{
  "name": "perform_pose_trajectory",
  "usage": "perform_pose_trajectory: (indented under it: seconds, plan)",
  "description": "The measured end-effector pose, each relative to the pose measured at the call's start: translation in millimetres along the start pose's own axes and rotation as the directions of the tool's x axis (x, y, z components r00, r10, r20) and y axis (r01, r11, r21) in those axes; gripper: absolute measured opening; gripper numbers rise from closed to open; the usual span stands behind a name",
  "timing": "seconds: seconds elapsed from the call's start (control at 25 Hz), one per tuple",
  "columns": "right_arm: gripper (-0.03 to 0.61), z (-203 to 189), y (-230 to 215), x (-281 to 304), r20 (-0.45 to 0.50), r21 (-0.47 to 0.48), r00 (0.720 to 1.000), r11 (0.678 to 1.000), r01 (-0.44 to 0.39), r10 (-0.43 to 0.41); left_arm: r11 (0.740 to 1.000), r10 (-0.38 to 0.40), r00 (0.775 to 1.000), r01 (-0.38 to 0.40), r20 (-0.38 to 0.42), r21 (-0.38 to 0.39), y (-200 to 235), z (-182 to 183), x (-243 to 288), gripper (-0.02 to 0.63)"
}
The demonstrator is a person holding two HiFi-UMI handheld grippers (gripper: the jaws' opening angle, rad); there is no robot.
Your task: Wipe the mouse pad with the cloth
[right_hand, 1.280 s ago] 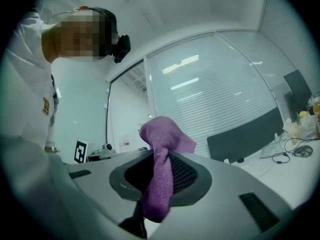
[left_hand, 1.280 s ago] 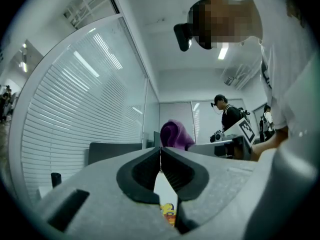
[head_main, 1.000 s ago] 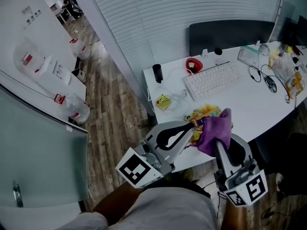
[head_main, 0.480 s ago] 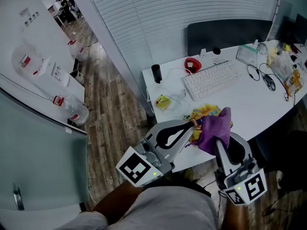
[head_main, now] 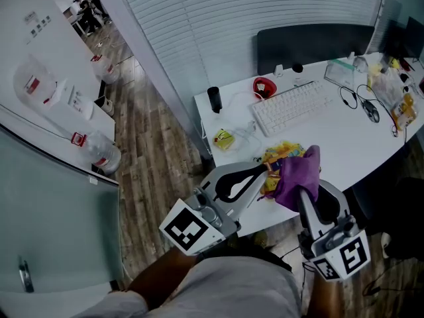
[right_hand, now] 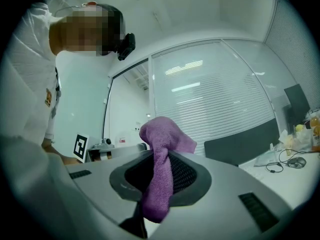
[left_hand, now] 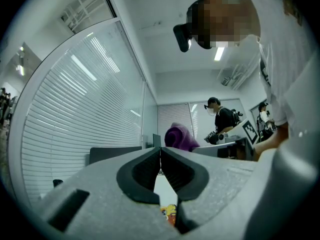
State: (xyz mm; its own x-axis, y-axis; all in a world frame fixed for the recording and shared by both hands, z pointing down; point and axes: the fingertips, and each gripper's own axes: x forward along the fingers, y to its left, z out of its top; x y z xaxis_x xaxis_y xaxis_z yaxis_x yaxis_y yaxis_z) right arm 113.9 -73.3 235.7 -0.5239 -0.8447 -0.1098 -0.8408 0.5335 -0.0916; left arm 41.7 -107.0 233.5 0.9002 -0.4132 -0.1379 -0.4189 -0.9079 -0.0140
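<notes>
Over desk [head_main: 344, 141] edge: right gripper [right_hand: 159, 171] pinches cloth [right_hand: 165, 134] thinly, left gripper [left_hand: 161, 159] closed, empty. Cloth may slip out once dragged across pad [head_main: 281, 154].

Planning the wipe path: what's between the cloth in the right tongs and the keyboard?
The mouse pad, partly hidden by the cloth, then bare desk up to the keyboard. The head view shows it.

No legible text, apparently.
</notes>
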Motion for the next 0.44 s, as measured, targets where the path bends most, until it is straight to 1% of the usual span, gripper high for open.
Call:
perform_pose_trajectory:
  seconds: [0.44]
  plan:
    - [0.064,1.3,-1.9,1.7,-0.005,-0.002,1.0,1.0,0.0,0.0,1.0,0.005,1.0,-0.005,-0.001,0.002,2.6,1.0,-0.5,0.015]
